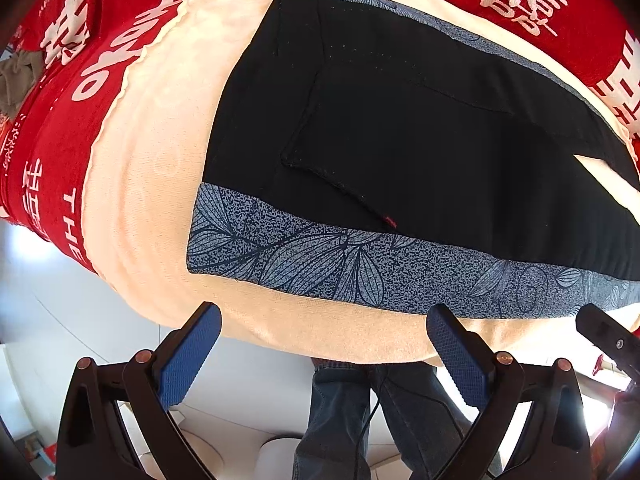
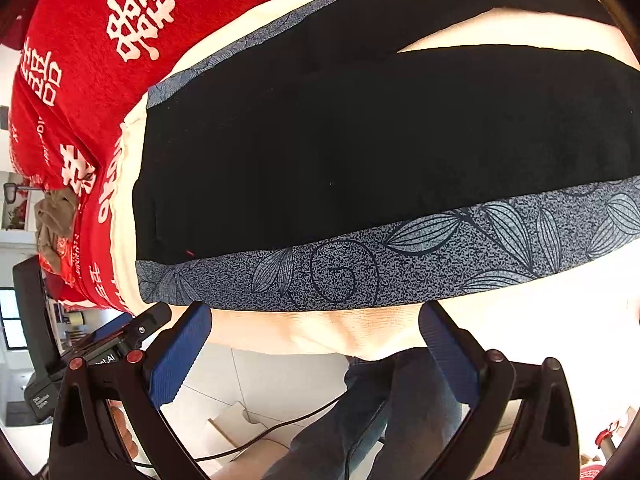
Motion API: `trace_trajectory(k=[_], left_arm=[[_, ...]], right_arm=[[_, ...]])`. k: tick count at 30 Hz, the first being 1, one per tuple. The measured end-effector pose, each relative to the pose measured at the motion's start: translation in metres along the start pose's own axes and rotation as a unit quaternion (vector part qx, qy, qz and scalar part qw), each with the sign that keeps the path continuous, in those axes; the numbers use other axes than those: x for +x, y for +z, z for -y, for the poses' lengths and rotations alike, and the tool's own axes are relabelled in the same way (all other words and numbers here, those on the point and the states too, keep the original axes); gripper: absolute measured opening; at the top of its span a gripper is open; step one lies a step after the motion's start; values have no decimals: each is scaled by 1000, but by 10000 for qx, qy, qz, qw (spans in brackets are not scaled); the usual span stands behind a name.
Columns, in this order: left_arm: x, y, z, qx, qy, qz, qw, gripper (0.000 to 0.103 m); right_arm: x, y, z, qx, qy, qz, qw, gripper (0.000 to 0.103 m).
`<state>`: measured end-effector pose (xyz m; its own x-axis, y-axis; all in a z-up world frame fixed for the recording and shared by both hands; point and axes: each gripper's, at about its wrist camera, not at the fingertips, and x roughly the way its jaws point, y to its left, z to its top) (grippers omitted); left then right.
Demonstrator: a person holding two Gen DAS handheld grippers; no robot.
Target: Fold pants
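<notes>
Black pants with a blue-grey leaf-patterned side stripe lie flat on a cream towel. A back pocket with a small red tag faces up. My left gripper is open and empty, just off the near edge of the towel, close to the waist end. In the right wrist view the pants stretch across, with the two legs parting at the upper right. My right gripper is open and empty below the striped edge.
The towel lies on a red cloth with white characters, also in the right wrist view. A crumpled brown garment lies at the cloth's edge. The person's jeans-clad legs and white floor tiles show below the edge.
</notes>
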<state>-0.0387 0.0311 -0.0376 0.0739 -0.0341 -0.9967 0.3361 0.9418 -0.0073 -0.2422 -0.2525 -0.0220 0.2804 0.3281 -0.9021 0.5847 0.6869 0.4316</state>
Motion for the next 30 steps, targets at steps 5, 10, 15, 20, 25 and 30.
trace_trajectory(k=[5, 10, 15, 20, 25, 30], left_arm=[[3, 2, 1, -30, -51, 47, 10000, 103], [7, 3, -5, -147, -281, 91, 9995, 103], [13, 3, -7, -109, -176, 57, 9998, 103], [15, 2, -10, -165, -250, 54, 9995, 103], [20, -3, -32, -618, -1086, 70, 9921, 103], [32, -6, -41, -697, -1279, 42, 9893, 103]], right_arm=[[6, 0, 0, -29, -32, -54, 10000, 103], [13, -2, 7, 125, 279, -149, 9994, 103], [22, -2, 9, 224, 357, -213, 9989, 103], [26, -4, 5, 193, 443, -256, 9985, 103], [37, -11, 11, 456, 1314, -375, 9896, 103], [78, -22, 31, 1236, 2418, -682, 9600, 101]])
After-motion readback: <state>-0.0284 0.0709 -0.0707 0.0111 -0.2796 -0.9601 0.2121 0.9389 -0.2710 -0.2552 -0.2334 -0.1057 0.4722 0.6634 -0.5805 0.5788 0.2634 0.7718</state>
